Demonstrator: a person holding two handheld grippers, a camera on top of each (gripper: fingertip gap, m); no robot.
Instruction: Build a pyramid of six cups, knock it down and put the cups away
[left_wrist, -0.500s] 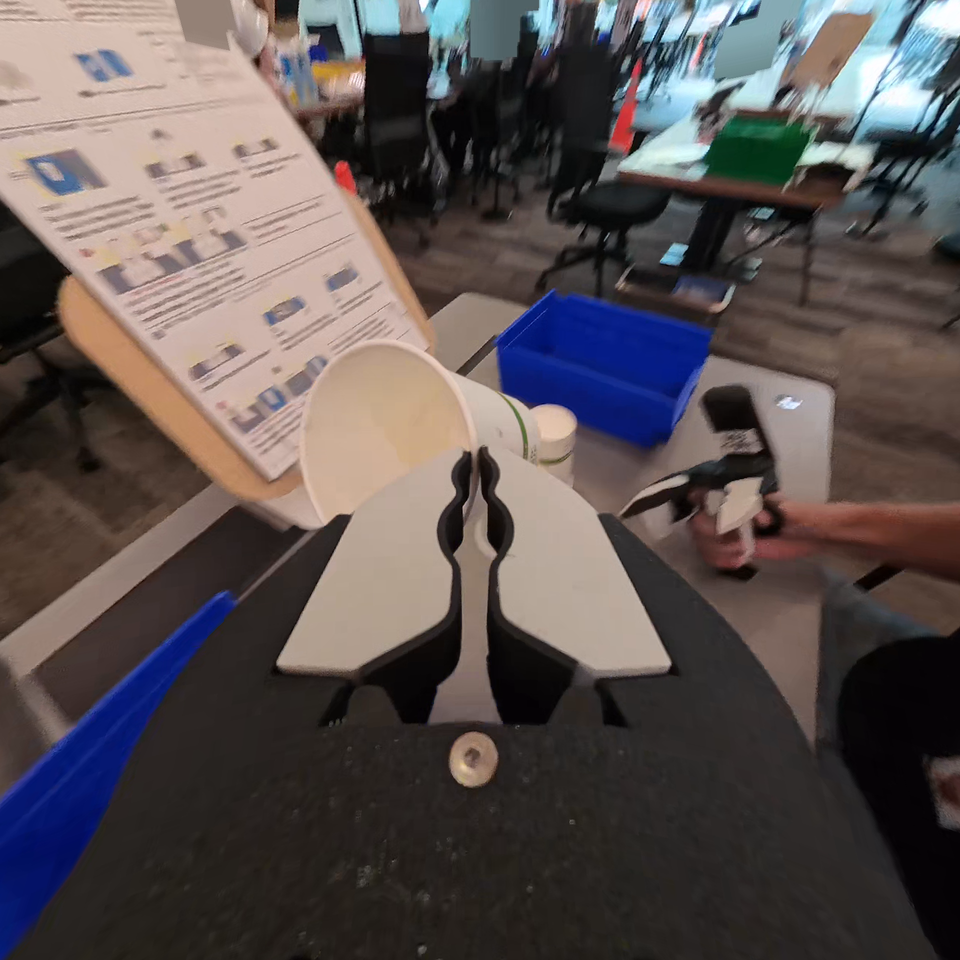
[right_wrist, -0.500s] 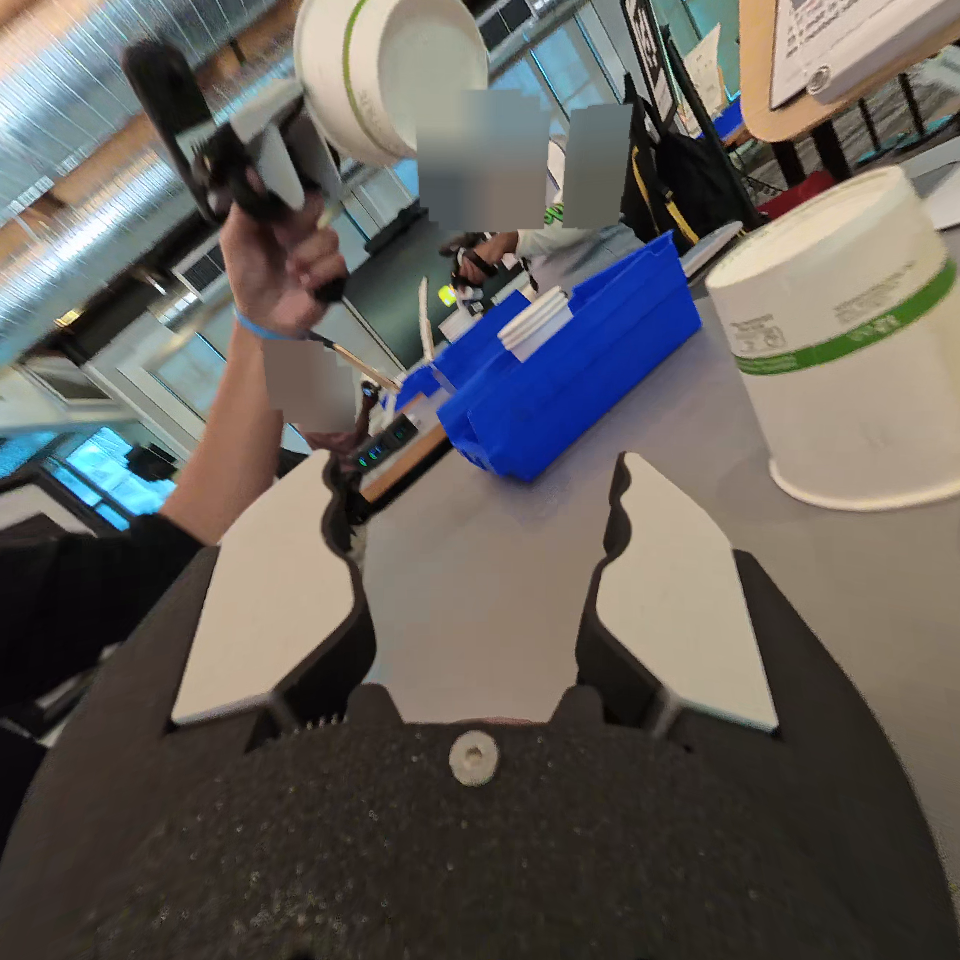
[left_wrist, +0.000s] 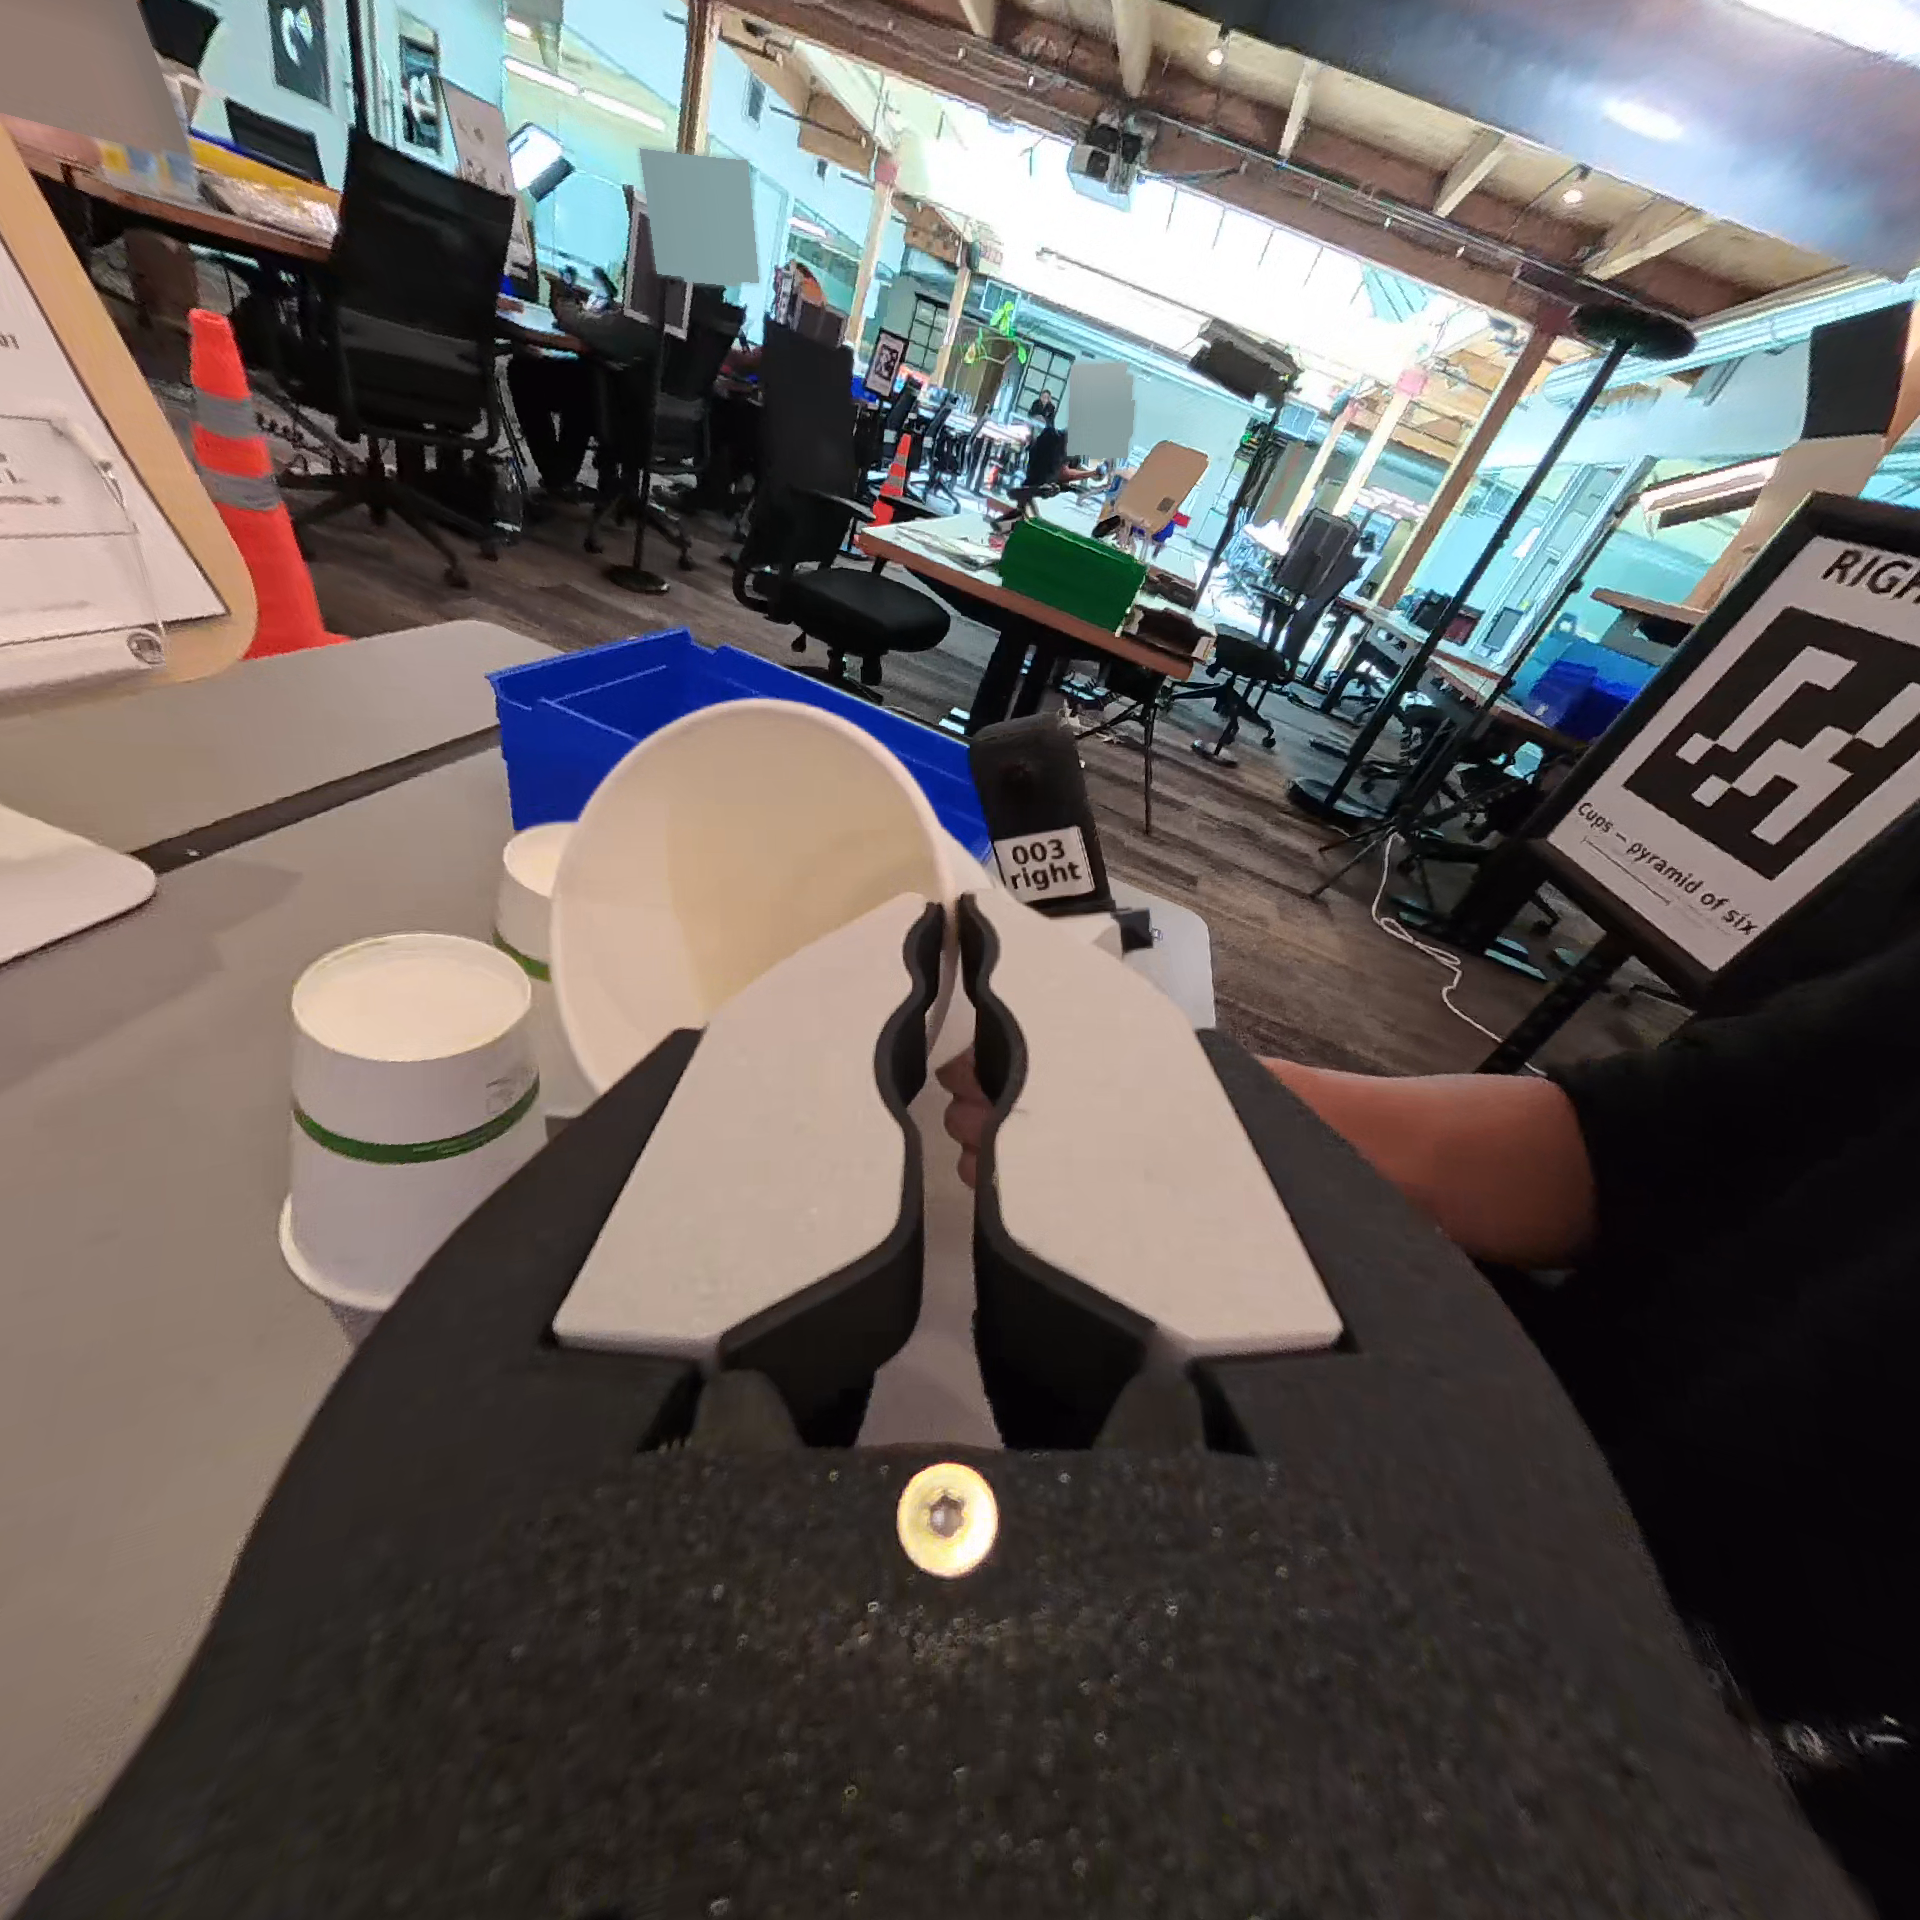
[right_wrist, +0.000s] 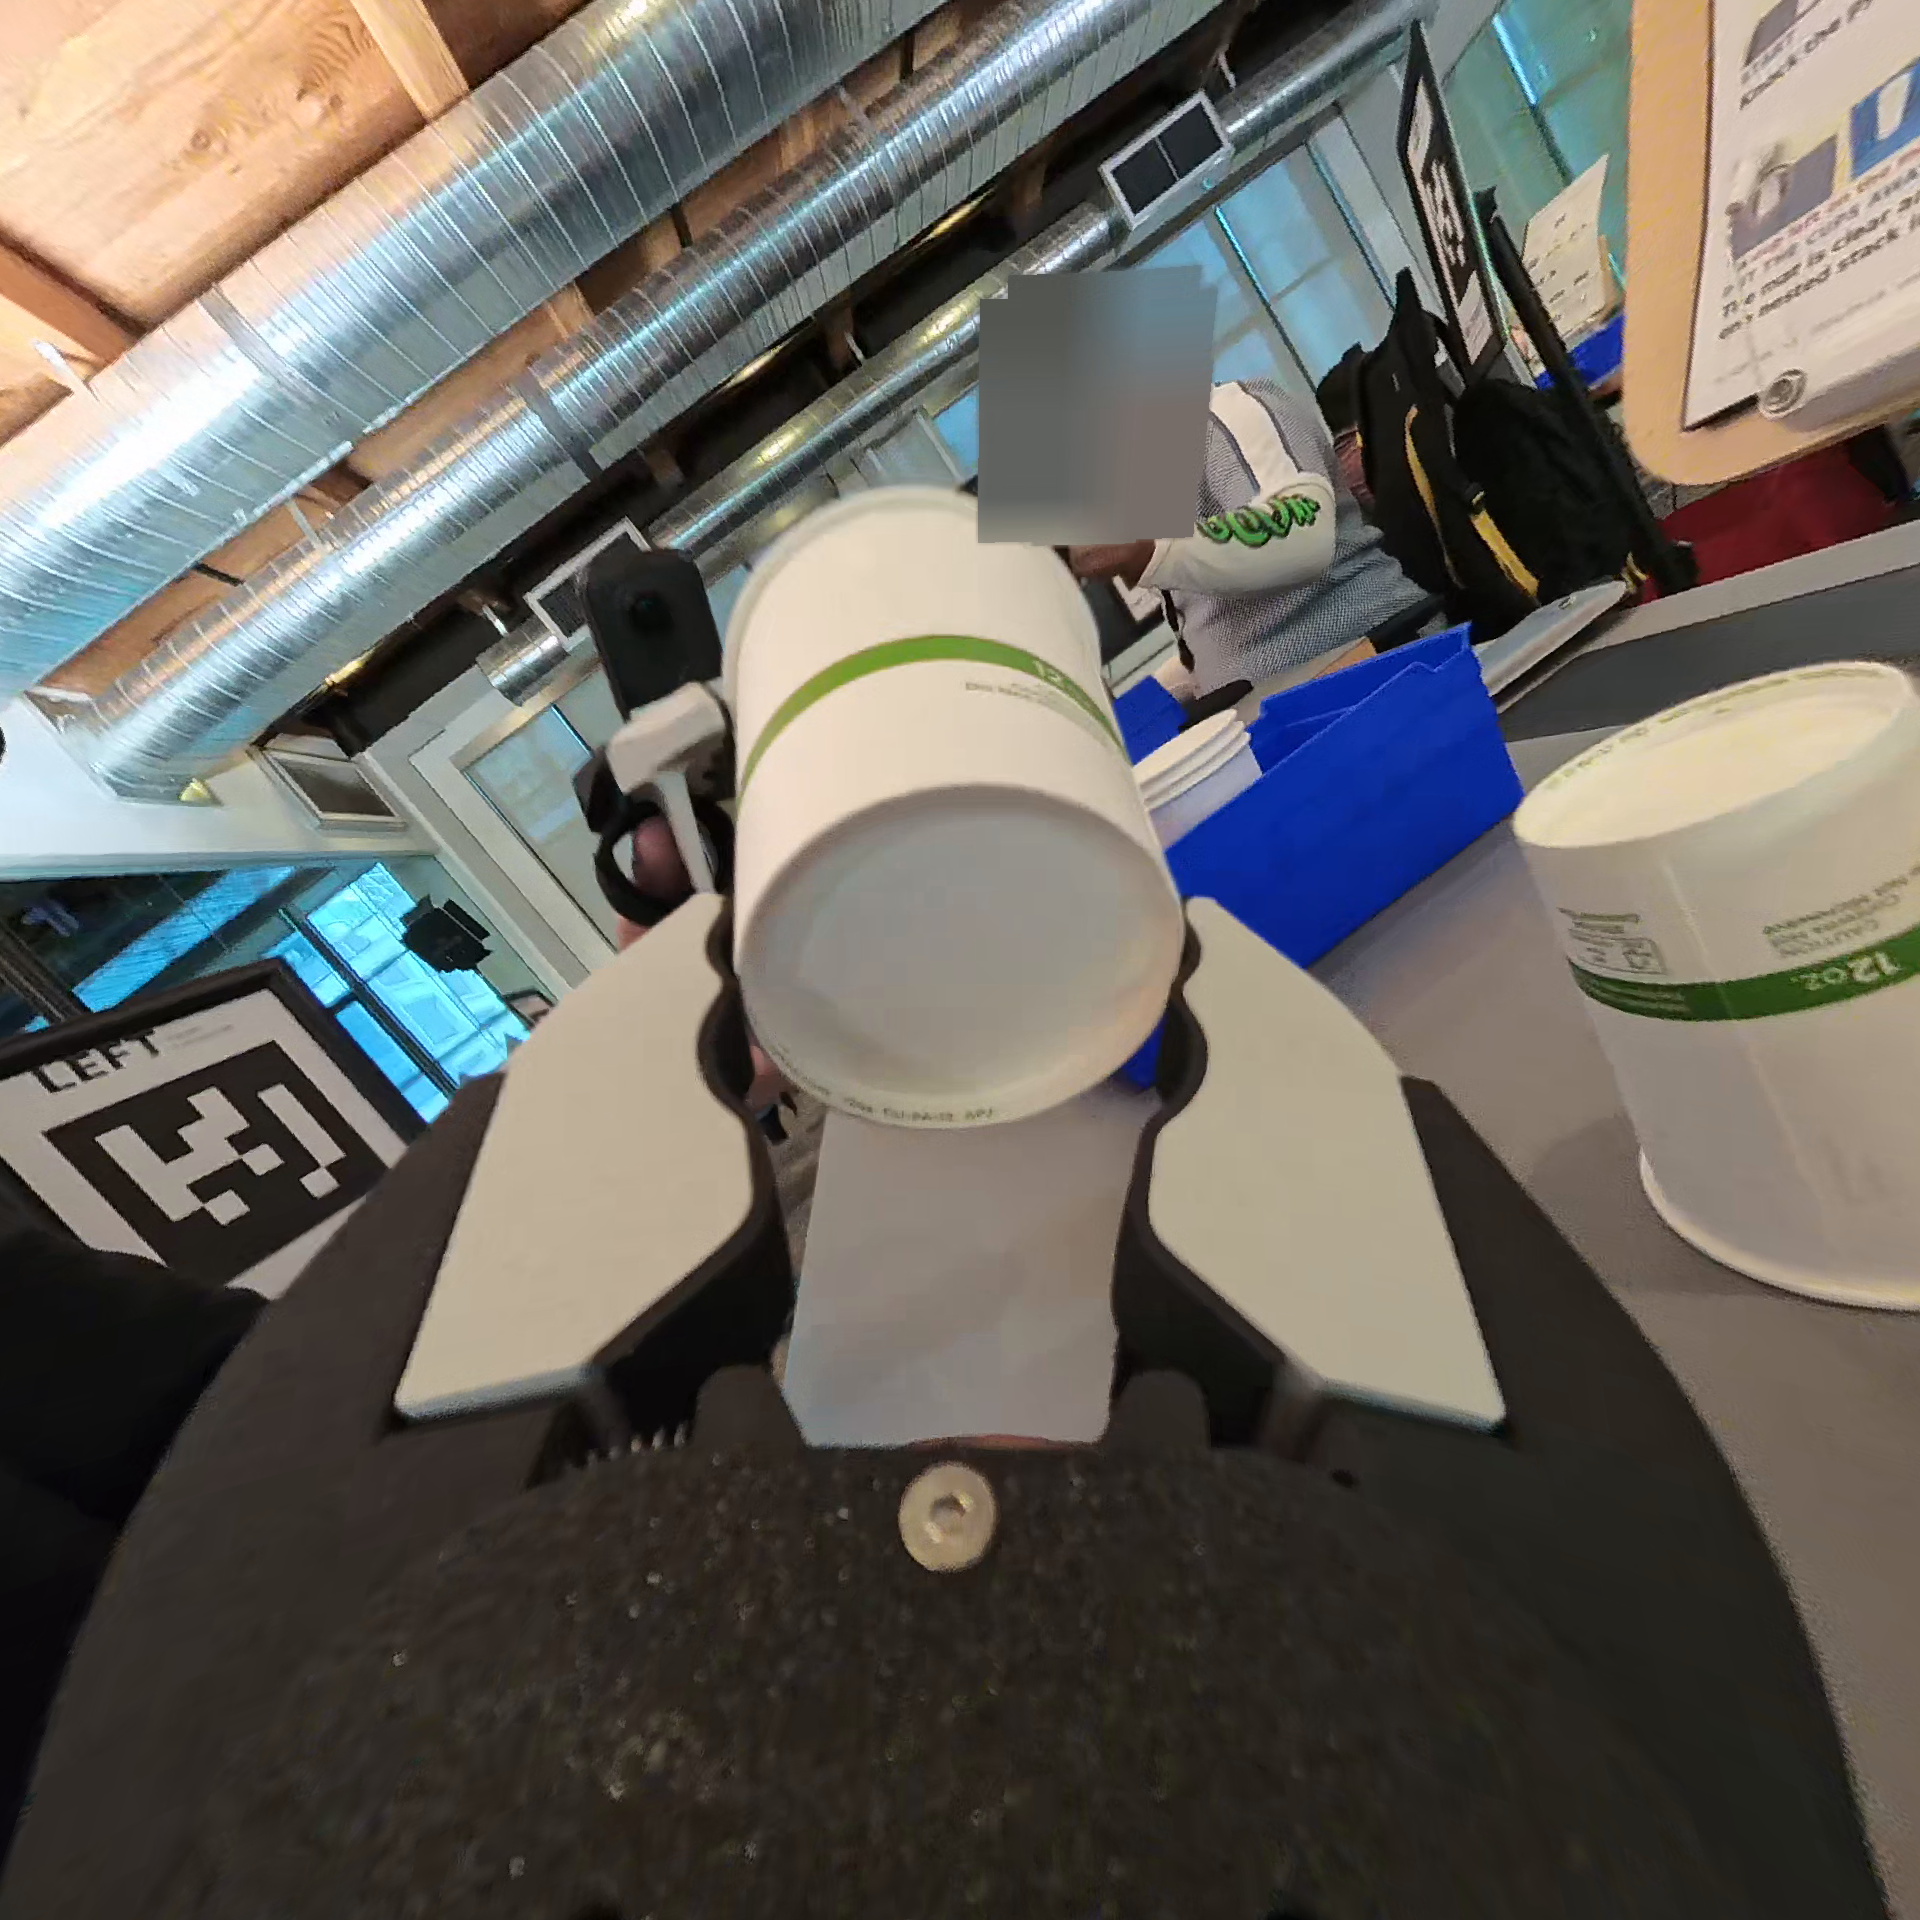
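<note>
Cup (left_wrist: 748, 873) held sideways above the grey table (left_wrist: 156, 1351), its rim pinched between the nearly closed fingers of the left gripper (left_wrist: 948, 920); its base sits between the spread tips of the right gripper (right_wrist: 951, 987), contact unclear; another cup (right_wrist: 1756, 966) stands inverted at right, near the blue bin (right_wrist: 1351, 821).

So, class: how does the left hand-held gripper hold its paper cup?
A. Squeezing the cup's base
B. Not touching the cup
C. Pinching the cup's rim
C: the left hand-held gripper is closed on the rim of the sideways cup, whose open mouth faces its camera.
</note>
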